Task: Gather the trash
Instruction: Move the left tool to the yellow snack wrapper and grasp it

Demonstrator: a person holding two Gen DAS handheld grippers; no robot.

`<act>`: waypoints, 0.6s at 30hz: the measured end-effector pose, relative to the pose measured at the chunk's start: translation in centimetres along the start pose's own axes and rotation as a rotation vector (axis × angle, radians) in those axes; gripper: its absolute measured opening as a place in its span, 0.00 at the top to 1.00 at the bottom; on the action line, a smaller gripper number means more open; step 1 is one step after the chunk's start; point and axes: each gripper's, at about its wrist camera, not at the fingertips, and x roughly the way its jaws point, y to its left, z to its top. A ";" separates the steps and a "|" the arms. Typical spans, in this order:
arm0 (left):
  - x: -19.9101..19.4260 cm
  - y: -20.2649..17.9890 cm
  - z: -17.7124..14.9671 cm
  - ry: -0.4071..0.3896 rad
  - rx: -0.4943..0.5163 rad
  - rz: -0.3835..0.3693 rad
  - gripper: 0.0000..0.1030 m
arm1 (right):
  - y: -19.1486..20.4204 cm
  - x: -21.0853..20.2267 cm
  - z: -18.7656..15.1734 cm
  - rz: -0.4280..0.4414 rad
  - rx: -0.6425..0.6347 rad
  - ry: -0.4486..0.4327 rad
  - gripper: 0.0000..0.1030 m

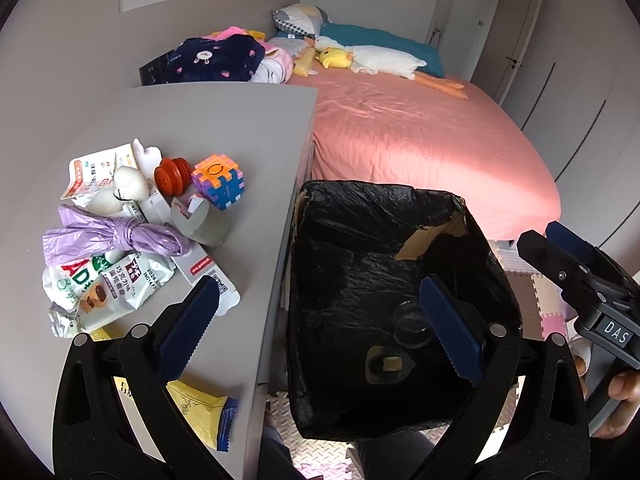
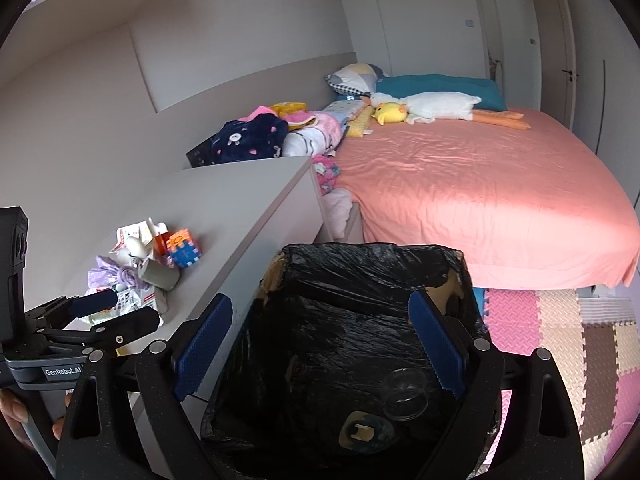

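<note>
Two items (image 2: 404, 396) in black-lined bin (image 2: 360, 280) — clear, flat

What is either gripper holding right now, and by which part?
Nothing. The left gripper and right gripper both stand open and empty above the black-lined bin.

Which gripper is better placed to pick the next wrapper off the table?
Left. The left gripper, open and empty, straddles the table edge beside the wrappers; the right gripper, also open, hangs over the bin.
</note>
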 end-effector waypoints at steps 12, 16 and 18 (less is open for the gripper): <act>-1.1 3.3 -2.9 0.014 -0.089 0.106 0.06 | 4.7 1.5 -0.9 0.110 -0.078 0.028 0.13; -1.5 5.0 -4.1 0.023 -0.133 0.136 0.06 | 6.2 2.1 -1.1 0.141 -0.102 0.038 0.13; -1.7 6.0 -4.7 0.028 -0.161 0.153 0.06 | 7.0 2.5 -1.1 0.159 -0.112 0.044 0.13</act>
